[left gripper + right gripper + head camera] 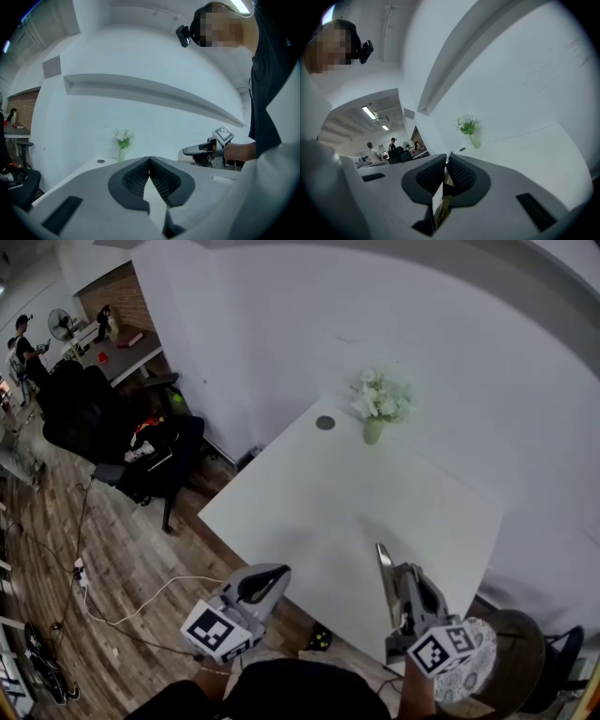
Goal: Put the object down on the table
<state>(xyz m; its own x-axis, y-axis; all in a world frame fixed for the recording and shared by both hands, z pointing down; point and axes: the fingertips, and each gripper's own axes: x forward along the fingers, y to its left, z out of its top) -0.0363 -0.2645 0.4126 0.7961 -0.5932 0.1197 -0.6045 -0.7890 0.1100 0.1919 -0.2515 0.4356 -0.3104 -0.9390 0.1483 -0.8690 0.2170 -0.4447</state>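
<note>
My count, all told
One surface [309,512], one flower vase [374,430], one round port [325,423], one thin plate [438,204], two grippers: left gripper [269,577], right gripper [403,582].

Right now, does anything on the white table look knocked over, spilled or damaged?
Nothing stands out. The flower vase stands upright near the far corner of the table, with no spill around it and no marks on the surface. The right tool is closed on a thin flat object.
</note>
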